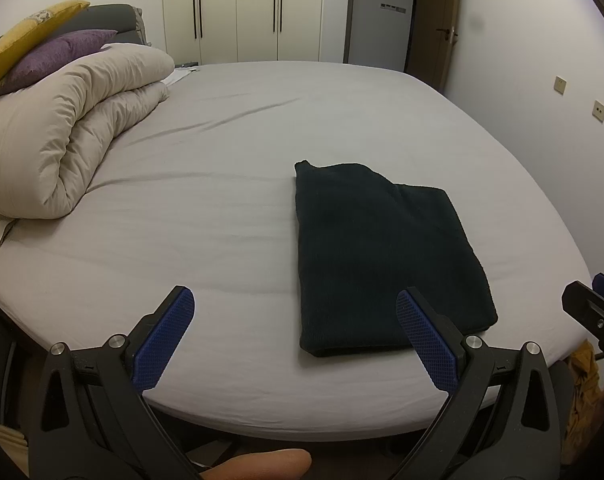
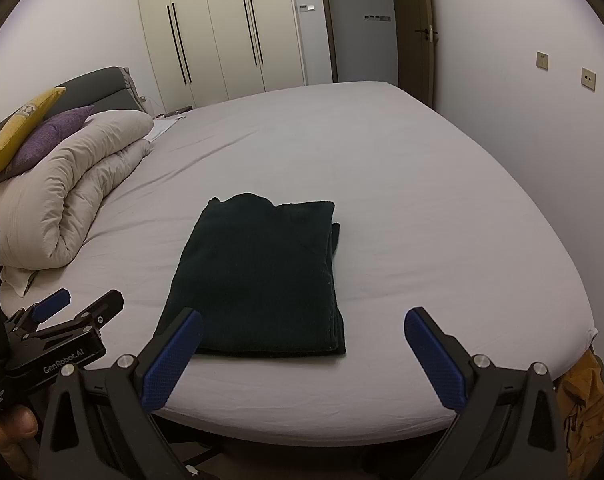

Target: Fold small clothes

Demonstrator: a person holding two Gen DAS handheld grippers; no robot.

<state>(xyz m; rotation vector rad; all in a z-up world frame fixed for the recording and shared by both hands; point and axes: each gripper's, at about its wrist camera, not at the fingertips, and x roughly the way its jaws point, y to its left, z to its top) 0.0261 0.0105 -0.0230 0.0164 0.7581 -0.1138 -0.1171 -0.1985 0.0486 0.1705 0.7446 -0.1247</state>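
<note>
Cloth (image 2: 258, 276) lies dark and folded into a neat block on the bed (image 2: 442, 208), right in front of your two tools and close to the near edge. Your left gripper (image 1: 294, 336) is spread wide and holds nothing; the cloth sits ahead of its right finger. Your right gripper (image 2: 302, 356) is spread wide and empty too, with the cloth ahead of its left finger. Both hang above the bed edge, not touching the cloth. The fold looks almost done, I think. If you grab only the top layer, the block could come open. If you pull toward yourself, it could slide off the edge. The far corner sticks out a bit, so a quick push there could bunch it up.
</note>
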